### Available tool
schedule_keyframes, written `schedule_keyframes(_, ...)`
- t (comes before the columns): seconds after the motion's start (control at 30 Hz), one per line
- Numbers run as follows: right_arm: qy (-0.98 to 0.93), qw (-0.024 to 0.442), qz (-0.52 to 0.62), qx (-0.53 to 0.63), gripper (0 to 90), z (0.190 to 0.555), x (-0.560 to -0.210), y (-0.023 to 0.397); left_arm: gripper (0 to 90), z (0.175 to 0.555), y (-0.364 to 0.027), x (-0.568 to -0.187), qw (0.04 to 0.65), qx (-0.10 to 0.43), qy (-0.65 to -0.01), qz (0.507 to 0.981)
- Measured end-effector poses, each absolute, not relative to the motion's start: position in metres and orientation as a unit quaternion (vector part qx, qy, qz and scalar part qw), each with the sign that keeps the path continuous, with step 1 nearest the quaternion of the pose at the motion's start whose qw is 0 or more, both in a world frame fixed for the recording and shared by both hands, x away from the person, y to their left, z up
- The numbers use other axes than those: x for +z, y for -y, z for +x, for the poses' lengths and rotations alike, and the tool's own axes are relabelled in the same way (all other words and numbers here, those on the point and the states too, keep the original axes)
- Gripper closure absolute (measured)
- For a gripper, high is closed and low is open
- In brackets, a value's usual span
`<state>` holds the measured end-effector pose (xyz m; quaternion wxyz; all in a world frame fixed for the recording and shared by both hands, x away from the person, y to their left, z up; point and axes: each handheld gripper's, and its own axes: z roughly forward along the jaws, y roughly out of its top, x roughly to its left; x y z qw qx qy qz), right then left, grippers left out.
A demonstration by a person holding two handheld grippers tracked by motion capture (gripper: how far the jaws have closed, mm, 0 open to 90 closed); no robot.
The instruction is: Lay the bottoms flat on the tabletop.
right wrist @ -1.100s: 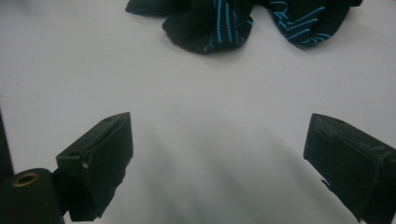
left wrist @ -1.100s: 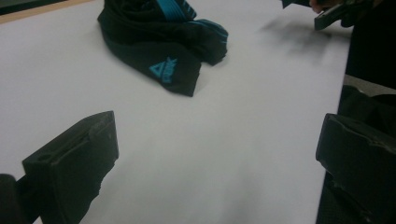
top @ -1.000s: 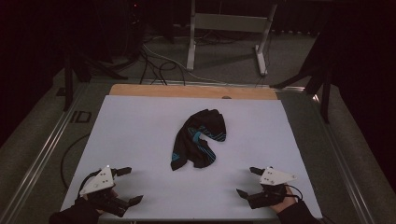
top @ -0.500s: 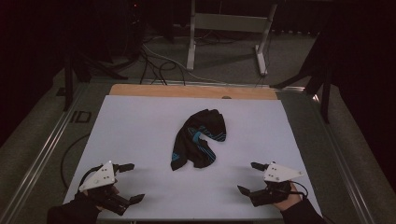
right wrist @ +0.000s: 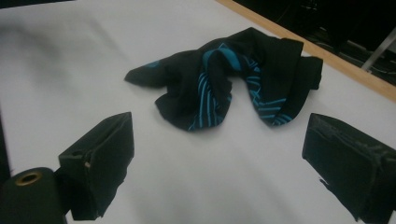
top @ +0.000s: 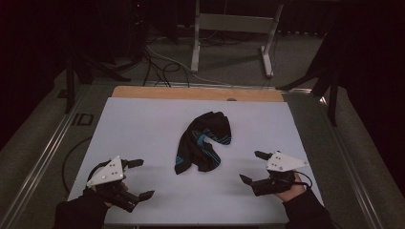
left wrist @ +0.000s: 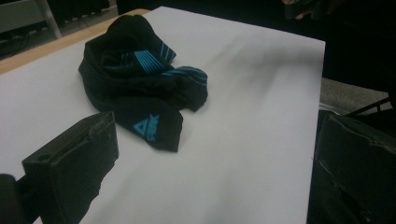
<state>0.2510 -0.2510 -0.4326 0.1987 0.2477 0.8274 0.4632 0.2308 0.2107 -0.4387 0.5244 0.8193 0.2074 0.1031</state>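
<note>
both grippers' fingers spread, empty; crumpled black sock (top: 203, 142) lies on white table (top: 143, 119) between them.

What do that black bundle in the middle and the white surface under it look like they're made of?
The black bundle looks like soft knit fabric, probably socks: it folds limply, matte, with teal stripes and a printed logo. The white surface seems a smooth matte sheet, perhaps paper or board, laid over a wooden tabletop whose tan edge shows beyond it.

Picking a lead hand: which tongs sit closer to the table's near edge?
The left tongs; the right tongs sit farther up the white sheet, nearly level with the black cloth.
</note>
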Motion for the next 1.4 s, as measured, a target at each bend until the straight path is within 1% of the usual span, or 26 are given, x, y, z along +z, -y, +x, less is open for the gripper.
schedule_keyframes(0.53, -0.824, 0.183, 0.256, 0.472, 10.7, 0.295, -0.443, 0.216, 0.4, 0.262, -0.191, -0.439, 0.509, 0.122, -0.233, 0.819)
schedule_keyframes(0.67, -0.823, 0.180, 0.263, 0.471, 10.8, 0.304, -0.448, 0.208, 0.4, 0.273, -0.188, -0.444, 0.493, 0.123, -0.251, 0.824)
schedule_keyframes(0.9, -0.819, 0.176, 0.272, 0.474, 10.8, 0.317, -0.455, 0.193, 0.5, 0.288, -0.183, -0.452, 0.484, 0.140, -0.279, 0.817)
schedule_keyframes(1.0, -0.818, 0.176, 0.275, 0.473, 10.8, 0.323, -0.458, 0.186, 0.4, 0.295, -0.179, -0.455, 0.479, 0.146, -0.284, 0.818)
schedule_keyframes(1.03, -0.818, 0.175, 0.276, 0.473, 13.3, 0.325, -0.459, 0.184, 0.4, 0.297, -0.178, -0.456, 0.481, 0.146, -0.285, 0.816)
schedule_keyframes(1.07, -0.818, 0.175, 0.277, 0.473, 13.8, 0.327, -0.460, 0.182, 0.4, 0.299, -0.176, -0.457, 0.480, 0.147, -0.286, 0.816)
schedule_keyframes(1.17, -0.820, 0.175, 0.275, 0.471, 13.6, 0.331, -0.463, 0.176, 0.4, 0.306, -0.172, -0.460, 0.475, 0.149, -0.290, 0.817)
schedule_keyframes(1.4, -0.811, 0.158, 0.296, 0.479, 13.6, 0.342, -0.467, 0.167, 0.4, 0.321, -0.160, -0.468, 0.467, 0.152, -0.293, 0.821)
